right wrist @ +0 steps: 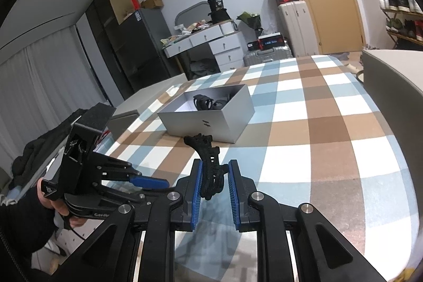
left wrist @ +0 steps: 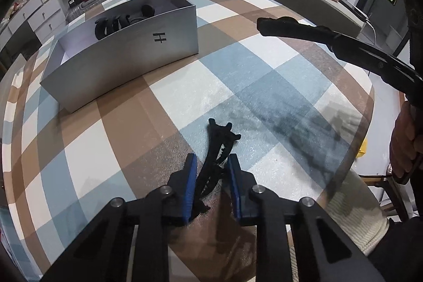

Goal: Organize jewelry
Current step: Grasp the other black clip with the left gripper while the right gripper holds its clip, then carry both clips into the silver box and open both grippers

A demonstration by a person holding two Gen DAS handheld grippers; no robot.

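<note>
The left claw [left wrist: 212, 171] has its blue pads on both sides of a black openwork jewelry piece [left wrist: 218, 147], which lies on the checked tabletop [left wrist: 264, 75]; whether the pads press it I cannot tell. The right claw [right wrist: 214, 177] is clenched on a second black openwork piece [right wrist: 210, 163], raised above the tabletop. Beyond stands one grey box [left wrist: 124, 57] marked with a small black sign, with more black pieces inside.

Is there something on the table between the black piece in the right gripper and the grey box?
Nothing visible stands in the way. The right gripper holds the black piece above the checked tablecloth, and the stretch of cloth up to the open grey box shows no object.
</note>
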